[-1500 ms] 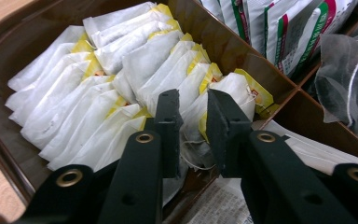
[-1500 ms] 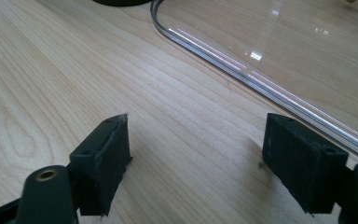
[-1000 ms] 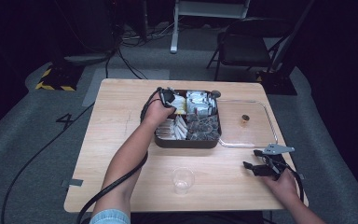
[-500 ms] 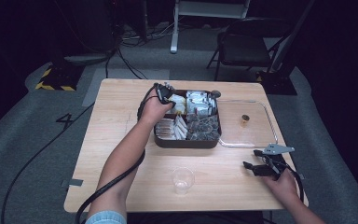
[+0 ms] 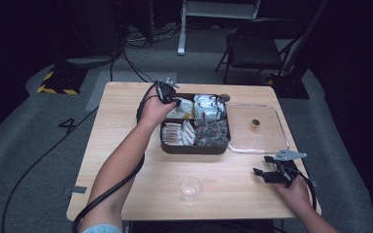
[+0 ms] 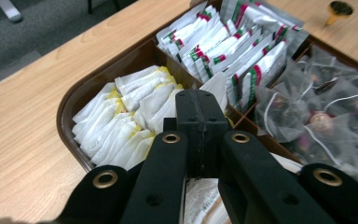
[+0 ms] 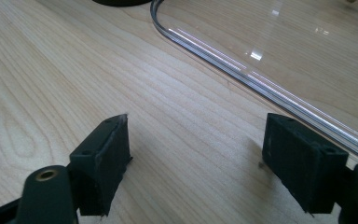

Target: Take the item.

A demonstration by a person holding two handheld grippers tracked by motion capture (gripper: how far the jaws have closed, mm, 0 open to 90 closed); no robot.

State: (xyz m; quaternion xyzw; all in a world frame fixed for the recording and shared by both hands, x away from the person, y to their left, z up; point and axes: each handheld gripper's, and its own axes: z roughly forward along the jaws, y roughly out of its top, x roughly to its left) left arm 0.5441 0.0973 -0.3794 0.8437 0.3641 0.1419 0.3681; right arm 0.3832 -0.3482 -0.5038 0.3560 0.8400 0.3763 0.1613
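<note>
The person's left forearm reaches long and nearly straight from the bottom edge of the high view toward about 1 o'clock, the hand wrapped over the left gripper point(image 5: 167, 92) at the far-left corner of the brown compartment tray point(image 5: 194, 148). In the left gripper view its jaws are pressed together, tips above the compartment of white packets with yellow edges point(image 6: 121, 119); whether anything is caught between them cannot be told. At 1 o'clock from those tips lie the silver sachets with red and green marks point(image 6: 228, 51), and at 3 o'clock the clear mesh bags of dark contents point(image 6: 317, 116). The right hand point(image 5: 294, 191) rests low at the table's point(image 5: 121, 121) near-right corner, wrist bent inward, with the right gripper point(image 5: 264, 174) pointing toward 9 o'clock; its jaws stand wide apart on bare wood, empty, just short of the clear lid point(image 7: 270, 51). A clear plastic cup point(image 5: 190, 187) stands at 6 o'clock from the tray, apart from both hands.
</note>
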